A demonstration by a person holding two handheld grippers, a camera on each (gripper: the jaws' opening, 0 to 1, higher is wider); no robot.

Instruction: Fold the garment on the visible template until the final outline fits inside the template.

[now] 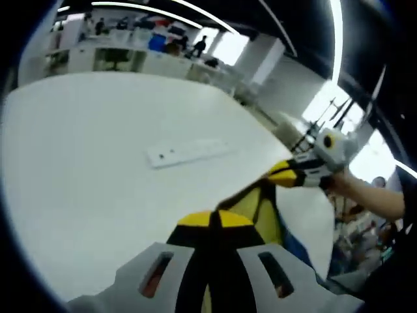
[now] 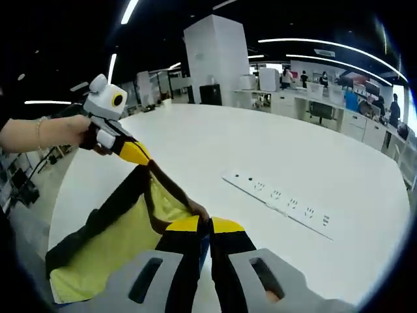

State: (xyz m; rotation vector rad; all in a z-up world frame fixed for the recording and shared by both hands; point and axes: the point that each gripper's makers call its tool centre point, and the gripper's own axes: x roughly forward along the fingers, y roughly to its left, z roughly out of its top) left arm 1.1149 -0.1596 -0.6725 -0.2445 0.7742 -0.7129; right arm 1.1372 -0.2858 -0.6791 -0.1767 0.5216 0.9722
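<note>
Garment (image 2: 124, 228), yellow with dark trim, hangs stretched above the white desk (image 2: 273, 150), each end pinched in the closed jaws of a hand-held gripper: the right hand-held gripper (image 2: 205, 229) nearest in its own view, the left hand-held gripper (image 2: 133, 151) gripping the far edge beyond it. Past the garment a white power strip (image 2: 280, 202) lies flat on the desk, with office benches well behind; no template outline can be made out. Keeping both pinches firm and the cloth level and taut should let it settle flat, short of the strip.
</note>
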